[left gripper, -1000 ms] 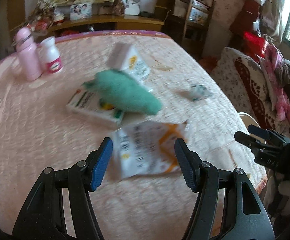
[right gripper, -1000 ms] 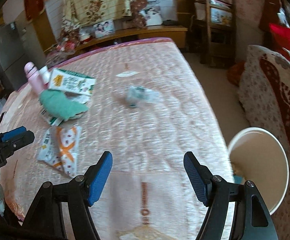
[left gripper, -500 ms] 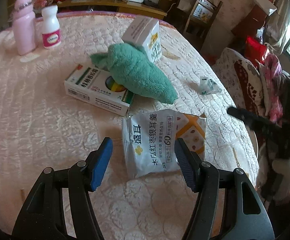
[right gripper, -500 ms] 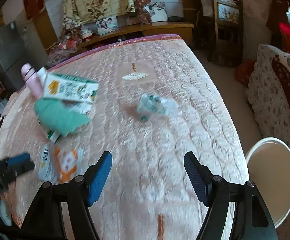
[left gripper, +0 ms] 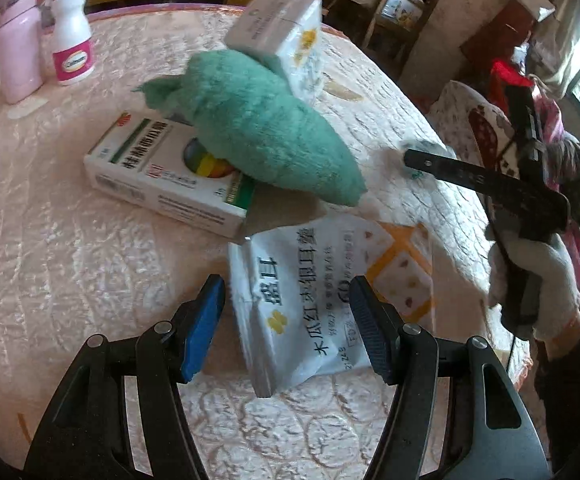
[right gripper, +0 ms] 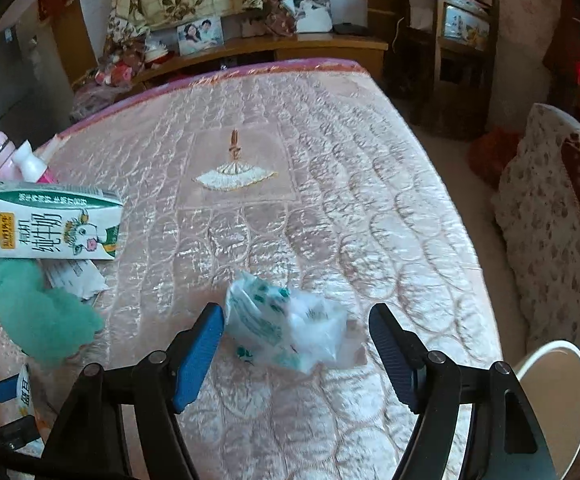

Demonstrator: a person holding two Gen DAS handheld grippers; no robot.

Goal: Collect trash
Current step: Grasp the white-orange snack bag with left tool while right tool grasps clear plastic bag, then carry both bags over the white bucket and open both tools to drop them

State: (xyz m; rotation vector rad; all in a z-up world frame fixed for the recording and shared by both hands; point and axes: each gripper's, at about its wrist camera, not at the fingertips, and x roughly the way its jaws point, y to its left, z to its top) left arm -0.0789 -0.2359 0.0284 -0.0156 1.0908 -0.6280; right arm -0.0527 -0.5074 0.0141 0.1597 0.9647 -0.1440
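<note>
Two grabs pending, both jaws wide, nothing held. Left gripper (left gripper: 286, 320) straddles the flat white-and-orange printed food sachet (left gripper: 322, 300): thin, pads may skate over it. Right gripper (right gripper: 296, 352) brackets the crumpled clear-and-teal plastic wrapper (right gripper: 286, 328): springy, could squirt out or snag the pink quilted bedcover (right gripper: 330, 152).

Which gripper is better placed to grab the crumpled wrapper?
Right. The right gripper is open with the crumpled wrapper between its fingers, not yet pinched. The left gripper is open over the pouch, far from the wrapper.
</note>
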